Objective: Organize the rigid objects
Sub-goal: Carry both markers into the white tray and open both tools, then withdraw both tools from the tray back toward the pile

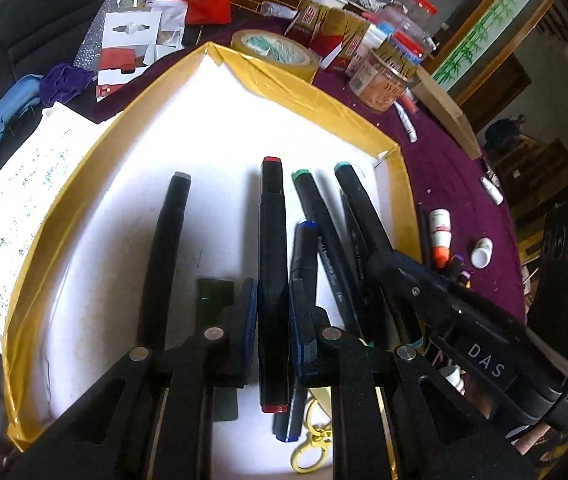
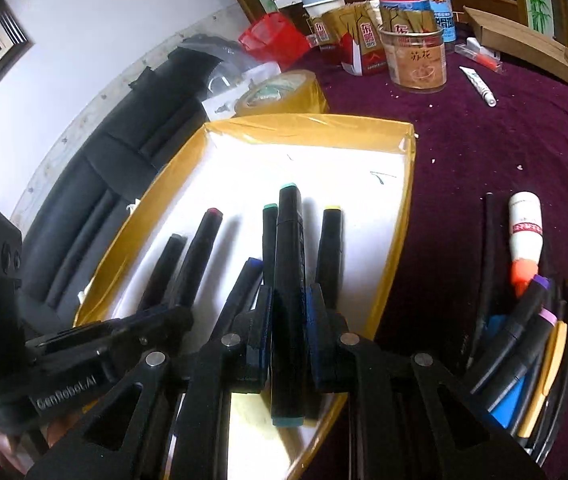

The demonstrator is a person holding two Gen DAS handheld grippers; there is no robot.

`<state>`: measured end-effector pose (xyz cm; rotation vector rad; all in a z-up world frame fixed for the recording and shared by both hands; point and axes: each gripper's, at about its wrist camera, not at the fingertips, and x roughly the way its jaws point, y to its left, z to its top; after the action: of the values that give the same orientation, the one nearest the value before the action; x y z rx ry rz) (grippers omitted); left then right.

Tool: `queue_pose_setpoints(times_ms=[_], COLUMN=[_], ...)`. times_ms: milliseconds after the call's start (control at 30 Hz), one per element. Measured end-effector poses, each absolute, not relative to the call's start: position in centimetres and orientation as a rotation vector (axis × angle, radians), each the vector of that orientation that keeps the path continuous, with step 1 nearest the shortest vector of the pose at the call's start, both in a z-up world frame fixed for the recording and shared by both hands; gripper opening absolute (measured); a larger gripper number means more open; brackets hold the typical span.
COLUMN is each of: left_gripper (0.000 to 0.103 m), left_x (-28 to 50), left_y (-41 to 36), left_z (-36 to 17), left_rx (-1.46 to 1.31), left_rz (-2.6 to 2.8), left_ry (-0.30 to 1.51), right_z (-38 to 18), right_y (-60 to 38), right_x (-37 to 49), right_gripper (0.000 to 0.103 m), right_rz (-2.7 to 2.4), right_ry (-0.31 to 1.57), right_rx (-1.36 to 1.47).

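A purple cloth (image 2: 484, 152) is covering the cluttered table, with jars, a tape roll (image 1: 275, 50) and a black sofa (image 2: 103, 168) lying behind. The yellow-rimmed white tray (image 1: 219, 120) is holding several black markers. The left gripper (image 1: 272, 312) is clamping a red-capped marker (image 1: 271, 264) over the tray; the right gripper (image 2: 288, 320) is clamping a teal-capped marker (image 2: 288, 288) beside it.

The left claw (image 1: 273, 312) is pointing steeply down, its jaws pinching a marker (image 1: 271, 240) held lengthwise between the pads. The right claw (image 2: 288, 312) is tilting down just beside it on the right, gripping its own marker (image 2: 288, 300) the same way.
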<state>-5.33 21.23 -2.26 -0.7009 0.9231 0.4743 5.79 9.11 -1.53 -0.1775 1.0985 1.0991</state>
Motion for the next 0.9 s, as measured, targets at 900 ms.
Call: queue_pose_setpoints(times_ms=[900], left_gripper=[0.044], left_x=[-5.8], left_y=[10.1], left_z=[2.0], left_rx=[-0.538], left_rz=[0.319], left_ry=[0.802], right_z=[1.0], right_y=[-9.7], right_x=[5.7], right_gripper=[0.036], right_rz=[1.060], right_ry=[1.032], right_rx=[0.099])
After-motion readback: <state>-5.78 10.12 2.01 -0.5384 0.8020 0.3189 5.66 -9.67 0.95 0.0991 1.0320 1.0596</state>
